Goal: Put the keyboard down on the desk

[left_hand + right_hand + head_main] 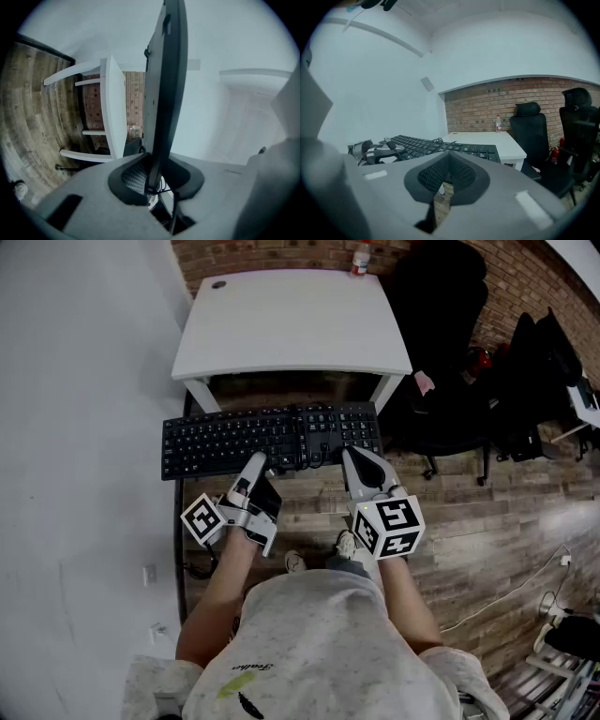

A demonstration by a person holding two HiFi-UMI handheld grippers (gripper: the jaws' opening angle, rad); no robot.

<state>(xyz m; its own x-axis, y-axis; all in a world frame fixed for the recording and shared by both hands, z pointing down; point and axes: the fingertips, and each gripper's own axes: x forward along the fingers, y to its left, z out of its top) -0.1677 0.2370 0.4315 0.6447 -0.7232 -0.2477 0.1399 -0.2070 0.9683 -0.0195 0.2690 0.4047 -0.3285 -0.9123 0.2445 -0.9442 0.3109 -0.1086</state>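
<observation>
A black keyboard (272,439) hangs in the air, level, just in front of the white desk (291,320) and over the wooden floor. My left gripper (258,463) is shut on its near edge; in the left gripper view the keyboard (164,84) stands edge-on between the jaws of that gripper (152,185). My right gripper (354,457) is at the keyboard's near edge further right. Its jaws (448,159) are shut with only floor showing between them, and the keyboard (436,146) lies just beyond. Whether it touches the keyboard I cannot tell.
The desk top (487,139) holds only a small bottle (360,257) at its far edge by the brick wall. Black office chairs (441,343) stand right of the desk. A white wall runs along the left. A cable (506,592) lies on the floor at right.
</observation>
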